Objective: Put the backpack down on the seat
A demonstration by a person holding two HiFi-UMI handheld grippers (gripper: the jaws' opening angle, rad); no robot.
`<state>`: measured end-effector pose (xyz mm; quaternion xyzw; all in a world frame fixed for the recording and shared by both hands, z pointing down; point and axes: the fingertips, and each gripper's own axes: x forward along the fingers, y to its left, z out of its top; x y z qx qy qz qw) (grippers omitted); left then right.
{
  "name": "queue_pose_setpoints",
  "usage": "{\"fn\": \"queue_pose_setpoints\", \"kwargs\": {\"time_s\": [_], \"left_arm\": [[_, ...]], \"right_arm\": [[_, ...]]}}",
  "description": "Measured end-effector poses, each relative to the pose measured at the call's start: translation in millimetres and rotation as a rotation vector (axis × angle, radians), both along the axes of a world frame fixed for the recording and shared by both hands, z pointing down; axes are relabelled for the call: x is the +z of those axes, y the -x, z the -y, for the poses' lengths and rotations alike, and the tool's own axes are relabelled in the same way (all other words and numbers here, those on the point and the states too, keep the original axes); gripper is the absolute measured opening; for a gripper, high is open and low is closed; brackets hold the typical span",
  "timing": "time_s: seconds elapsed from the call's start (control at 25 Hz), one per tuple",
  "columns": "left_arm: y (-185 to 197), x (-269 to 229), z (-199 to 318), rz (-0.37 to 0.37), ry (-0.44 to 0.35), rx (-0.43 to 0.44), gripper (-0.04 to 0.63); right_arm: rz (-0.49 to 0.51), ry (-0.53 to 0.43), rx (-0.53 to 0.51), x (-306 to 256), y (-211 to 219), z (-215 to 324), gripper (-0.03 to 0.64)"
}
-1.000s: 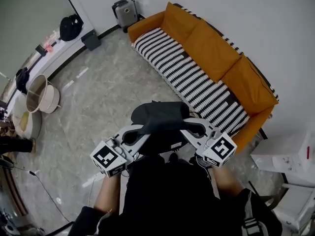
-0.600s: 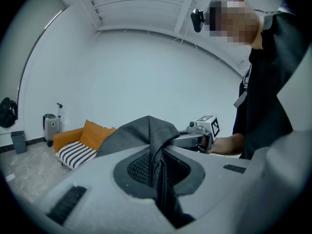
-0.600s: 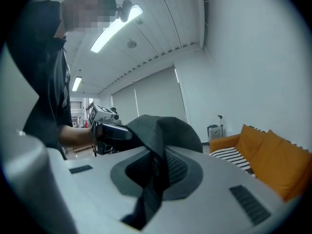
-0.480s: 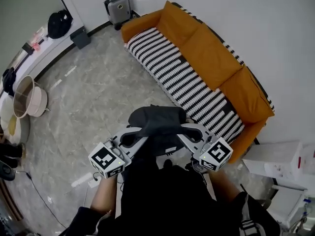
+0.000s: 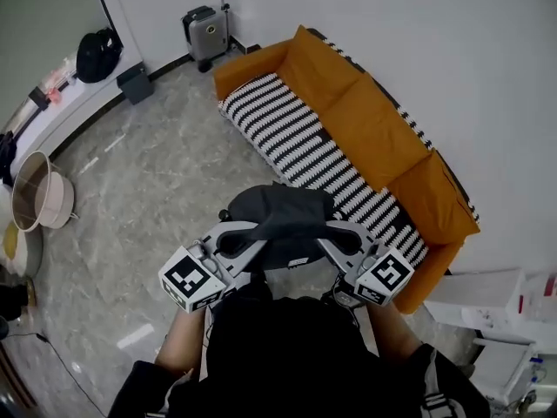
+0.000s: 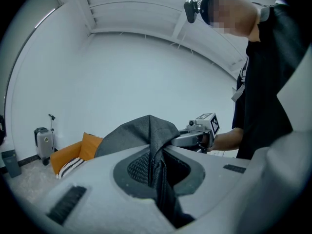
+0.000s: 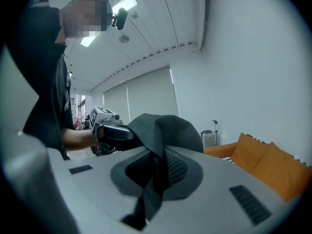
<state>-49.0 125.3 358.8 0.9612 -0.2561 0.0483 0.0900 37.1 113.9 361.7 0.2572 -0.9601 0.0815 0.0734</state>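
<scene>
A dark grey backpack [image 5: 278, 219] hangs in the air in front of me, held up between both grippers. My left gripper [image 5: 250, 236] is shut on a strap of the backpack [image 6: 146, 135], with black webbing pinched between its jaws. From the other side my right gripper [image 5: 329, 232] is shut on the backpack [image 7: 168, 130] in the same way. The orange sofa with a black-and-white striped seat [image 5: 300, 138] stands just beyond the backpack, against the white wall. Each gripper shows in the other's view: the right gripper [image 6: 197, 136] and the left gripper [image 7: 109, 131].
A grey suitcase [image 5: 203, 31] stands at the sofa's far end, with a small dark bin [image 5: 135, 83] left of it. A black bag [image 5: 96, 55] lies on a counter at far left, and round basins [image 5: 39, 197] sit on the marble floor. White furniture [image 5: 483, 290] stands at right.
The backpack and both grippers have travelled together towards the sofa, whose near end now lies closer beside them. Both grips are unchanged.
</scene>
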Motion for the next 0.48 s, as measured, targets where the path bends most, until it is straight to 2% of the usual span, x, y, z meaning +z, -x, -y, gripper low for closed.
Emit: {"fn": "queue_pose_setpoints", "kwargs": {"time_s": [0.2, 0.48], "left_arm": [[13.3, -7.7, 36.8, 0.006, -0.031, 0.024, 0.029], [25.4, -7.4, 79.4, -0.018, -0.016, 0.018, 0.029]], "right_arm": [[0.006, -0.024, 0.027, -7.1, 14.1, 33.1, 0.035], [0.002, -0.028, 0.036, -5.6, 25.8, 76.2, 0.035]]}}
